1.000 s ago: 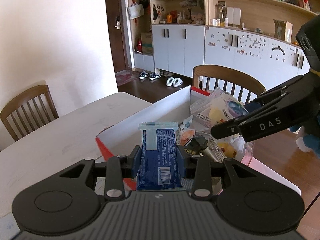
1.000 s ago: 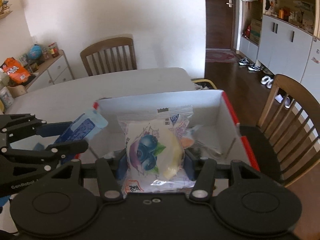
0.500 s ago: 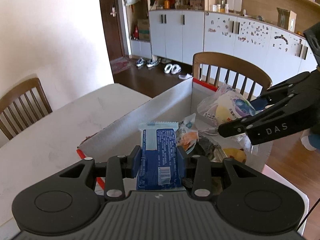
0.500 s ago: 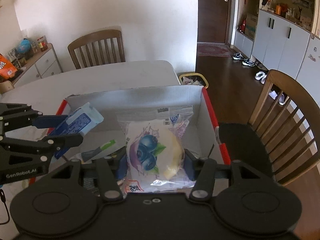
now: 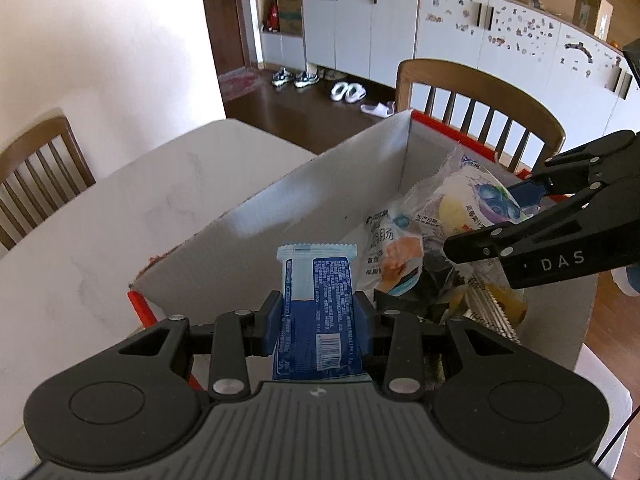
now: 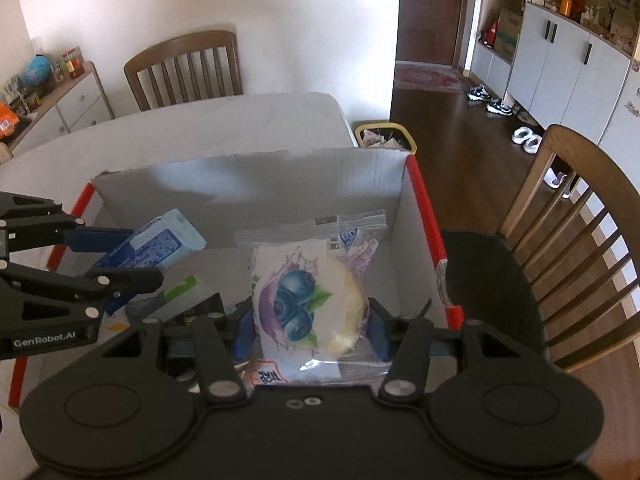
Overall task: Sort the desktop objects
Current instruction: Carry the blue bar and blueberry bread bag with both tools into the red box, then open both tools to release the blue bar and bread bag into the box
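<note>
A: Two claws are showing in the left wrist view. What is the left claw (image 5: 318, 316) doing?

B: It is clamping a blue snack packet (image 5: 316, 304) between its blue pads, with the packet standing upright over the near edge of the cardboard box (image 5: 320, 184). The right claw (image 5: 486, 220) is reaching in from the right, gripping a blueberry bread bag (image 5: 476, 204) above the box.

A: What is lying inside the box?

B: Other wrapped snacks (image 5: 396, 252) are piling up at the bottom. The box is sitting on the white surface (image 5: 120, 220), with a wooden chair (image 5: 480, 116) just behind it.

A: And the right wrist view?

B: The right claw (image 6: 310, 330) is pinching the blueberry bread bag (image 6: 308, 300) at its sides, holding it over the box (image 6: 248, 176). The left claw (image 6: 132, 254) is coming in from the left, holding the blue packet (image 6: 160, 244) tilted above the box's left part
</note>
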A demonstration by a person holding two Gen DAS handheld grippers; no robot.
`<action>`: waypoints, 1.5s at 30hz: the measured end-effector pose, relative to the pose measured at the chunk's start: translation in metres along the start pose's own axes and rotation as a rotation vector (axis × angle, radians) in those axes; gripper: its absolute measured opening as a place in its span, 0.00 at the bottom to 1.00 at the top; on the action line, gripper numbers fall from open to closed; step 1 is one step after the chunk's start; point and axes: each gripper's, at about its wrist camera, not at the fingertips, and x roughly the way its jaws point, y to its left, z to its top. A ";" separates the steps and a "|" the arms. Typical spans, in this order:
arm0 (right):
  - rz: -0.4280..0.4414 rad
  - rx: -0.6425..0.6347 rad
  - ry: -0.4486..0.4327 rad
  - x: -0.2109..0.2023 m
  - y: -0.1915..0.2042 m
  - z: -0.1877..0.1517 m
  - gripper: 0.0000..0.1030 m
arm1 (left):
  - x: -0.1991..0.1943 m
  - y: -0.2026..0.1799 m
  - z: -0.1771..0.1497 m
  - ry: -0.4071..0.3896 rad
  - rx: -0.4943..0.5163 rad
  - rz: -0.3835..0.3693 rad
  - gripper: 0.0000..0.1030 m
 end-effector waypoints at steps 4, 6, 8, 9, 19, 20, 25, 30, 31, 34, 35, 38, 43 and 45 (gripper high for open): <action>0.004 0.005 0.010 0.006 -0.001 0.001 0.53 | 0.009 0.005 0.001 0.038 -0.023 -0.012 0.35; 0.005 0.002 0.013 0.008 -0.002 0.001 0.53 | 0.011 0.005 0.001 0.048 -0.022 -0.011 0.35; 0.002 -0.003 0.021 0.010 -0.002 0.000 0.53 | 0.014 0.005 0.001 0.058 -0.018 -0.009 0.35; -0.002 -0.004 0.025 0.012 -0.002 0.000 0.53 | 0.015 0.005 0.001 0.065 -0.020 -0.009 0.35; 0.002 -0.007 0.029 0.016 -0.002 -0.001 0.54 | 0.030 0.004 0.007 0.127 -0.022 -0.032 0.35; 0.003 -0.008 0.028 0.016 -0.002 -0.002 0.55 | 0.030 0.003 0.007 0.130 -0.020 -0.032 0.36; 0.011 -0.013 0.006 0.009 -0.002 -0.003 0.66 | 0.032 0.003 0.007 0.139 -0.018 -0.037 0.37; 0.021 -0.016 -0.007 0.001 0.000 -0.003 0.66 | 0.033 0.000 0.007 0.148 -0.009 -0.035 0.44; 0.024 -0.017 -0.010 -0.001 0.000 -0.003 0.66 | 0.032 -0.001 0.008 0.143 -0.010 -0.037 0.47; 0.034 -0.020 -0.019 -0.008 0.000 -0.003 0.66 | 0.027 -0.002 0.008 0.130 -0.006 -0.041 0.55; 0.036 -0.021 -0.022 -0.010 0.001 -0.003 0.66 | 0.025 -0.002 0.008 0.125 -0.006 -0.040 0.55; 0.041 -0.026 -0.029 -0.015 0.002 -0.004 0.66 | 0.021 -0.001 0.009 0.111 -0.020 -0.046 0.59; 0.044 -0.027 -0.039 -0.024 0.004 -0.005 0.66 | 0.014 0.002 0.008 0.104 -0.051 -0.061 0.60; 0.048 -0.029 -0.043 -0.027 0.004 -0.005 0.66 | 0.011 0.002 0.007 0.100 -0.057 -0.059 0.60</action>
